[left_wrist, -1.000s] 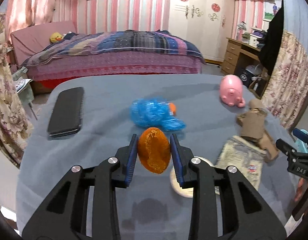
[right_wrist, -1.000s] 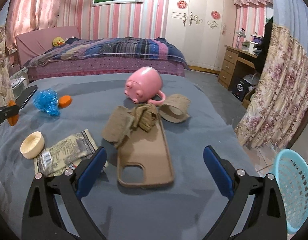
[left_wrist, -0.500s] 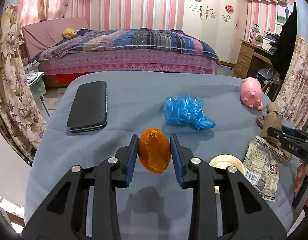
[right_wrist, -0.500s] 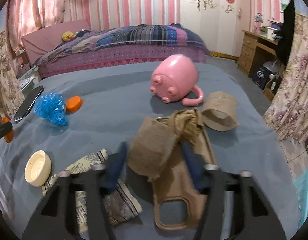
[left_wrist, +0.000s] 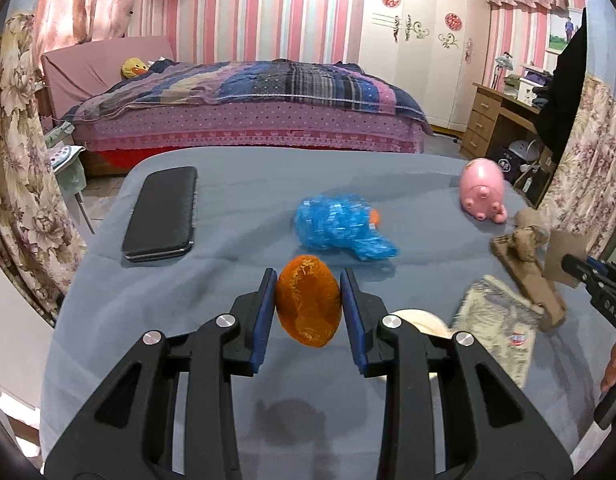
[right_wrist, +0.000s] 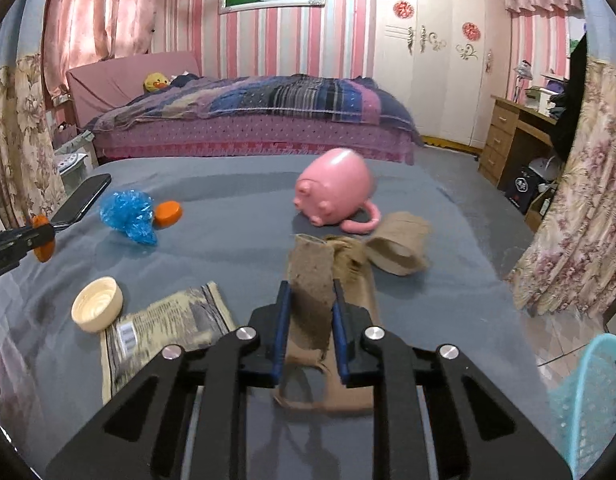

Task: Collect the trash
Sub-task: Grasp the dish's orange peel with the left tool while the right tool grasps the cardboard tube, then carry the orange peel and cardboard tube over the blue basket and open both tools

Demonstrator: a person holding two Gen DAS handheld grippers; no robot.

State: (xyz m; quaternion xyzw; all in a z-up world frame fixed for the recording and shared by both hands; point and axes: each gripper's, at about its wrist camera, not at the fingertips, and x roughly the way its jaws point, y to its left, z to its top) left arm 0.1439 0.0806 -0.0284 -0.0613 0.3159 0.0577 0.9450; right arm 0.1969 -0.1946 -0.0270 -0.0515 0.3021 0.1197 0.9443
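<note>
On my right side the brown cardboard scrap (right_wrist: 311,280) stands upright between the blue pads, its top edge poking well above the fingertips and its lower end down in the gap. The right gripper (right_wrist: 308,292) is closing on it, both pads pressed against its faces, so I count it as gripped. From the left camera I can see that same scrap (left_wrist: 564,258) at the tip of the right gripper (left_wrist: 588,270), raised off the surface.

My left gripper (left_wrist: 308,304) is narrow and clamped on an orange peel (left_wrist: 308,306), which fills the space between the pads and bulges out above and below them (its pithy inner side faces the camera). It hangs above the grey cloth (left_wrist: 211,300) rather than lying on it.

Just under the cardboard lies a tan phone case (right_wrist: 328,392), partly hidden by my fingers, with a crumpled brown paper wad (right_wrist: 348,254) and a paper ring (right_wrist: 400,250) near its far end. Left of it are a flat snack wrapper (right_wrist: 163,328) and, touching it, a cream lid (right_wrist: 97,304). Farther off sit a pink pig mug (right_wrist: 334,192) on its side, a blue plastic bag (right_wrist: 127,214) beside an orange cap (right_wrist: 168,213), and a black phone (left_wrist: 161,214). A turquoise basket (right_wrist: 588,396) stands beyond the cloth's right edge.
</note>
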